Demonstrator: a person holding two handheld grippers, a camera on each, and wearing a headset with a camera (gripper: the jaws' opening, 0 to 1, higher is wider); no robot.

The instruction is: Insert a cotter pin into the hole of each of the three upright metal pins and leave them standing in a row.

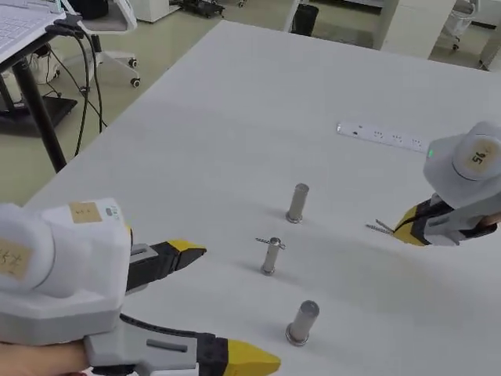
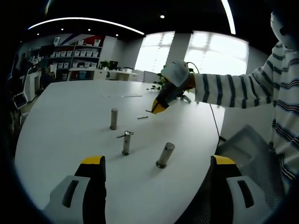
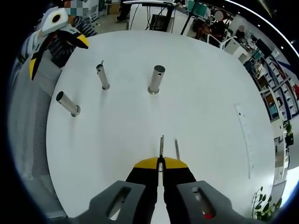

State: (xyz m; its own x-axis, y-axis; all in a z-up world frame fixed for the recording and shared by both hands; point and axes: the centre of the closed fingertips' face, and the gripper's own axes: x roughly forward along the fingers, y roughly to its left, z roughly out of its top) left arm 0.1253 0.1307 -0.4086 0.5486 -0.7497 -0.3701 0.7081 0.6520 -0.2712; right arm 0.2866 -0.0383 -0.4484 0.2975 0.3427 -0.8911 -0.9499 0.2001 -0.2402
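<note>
Left gripper stood wide open near the middle metal pin, which carried a cotter pin. Right gripper, well apart from that pin, pinched a second cotter pin.

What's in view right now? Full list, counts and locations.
metal pins: 3, silver, standing in a row mid-table
cotter pins: 3, silver; one through the middle pin's top, one held in the right gripper, one loose on the table beside that gripper's tip
power strip: 1, white, far right of the table
table: 1, white
left gripper: grey, black and yellow jaws, open, near side of the pins
right gripper: same colours, shut on a cotter pin
sleeve: 1, striped, behind the right gripper
</note>
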